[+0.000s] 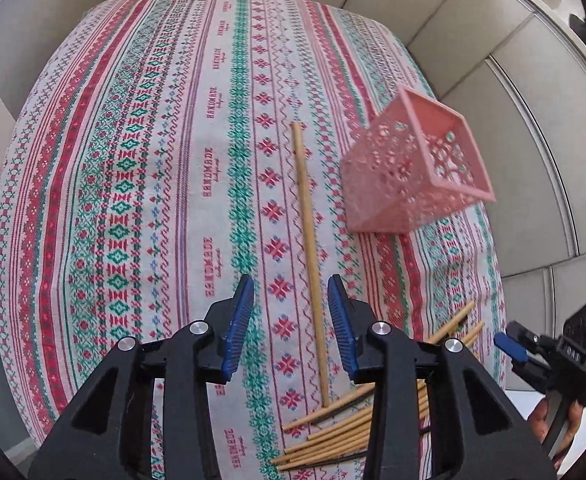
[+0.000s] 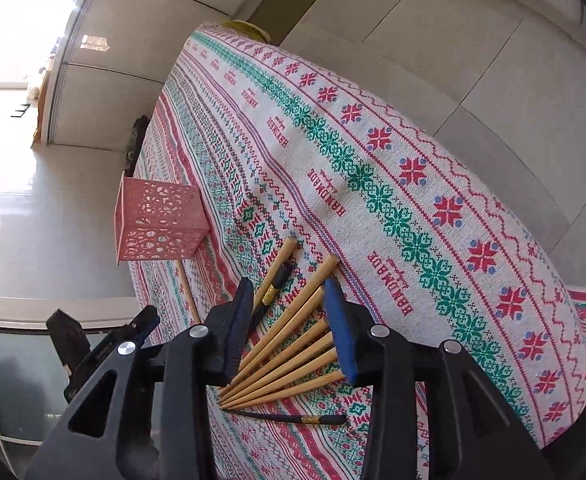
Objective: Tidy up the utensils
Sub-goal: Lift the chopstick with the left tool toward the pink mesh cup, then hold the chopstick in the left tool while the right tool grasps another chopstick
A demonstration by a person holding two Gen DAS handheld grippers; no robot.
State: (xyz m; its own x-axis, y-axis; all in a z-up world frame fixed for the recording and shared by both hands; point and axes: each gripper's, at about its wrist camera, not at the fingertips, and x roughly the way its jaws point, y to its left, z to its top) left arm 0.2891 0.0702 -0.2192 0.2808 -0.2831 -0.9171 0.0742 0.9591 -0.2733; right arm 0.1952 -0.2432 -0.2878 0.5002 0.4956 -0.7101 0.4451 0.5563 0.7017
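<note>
The chopsticks are looking light, stiff and smooth, likely to roll or slip, so pinching one near mid-length seems wisest. They are lying fanned on the cloth near the pink basket, one stray stick pointing alongside it. The left gripper is hovering spread over that stick; the right gripper is gaping, empty, above the fan.

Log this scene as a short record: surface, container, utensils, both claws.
surface: patterned tablecloth
container: pink perforated basket, upright, nothing visible inside
lone utensil: bamboo chopstick, flat on the cloth, apart from the pile
pile: bamboo and black chopsticks, fanned out
left claw: open, straddling the lone chopstick
right claw: open, over the pile
</note>
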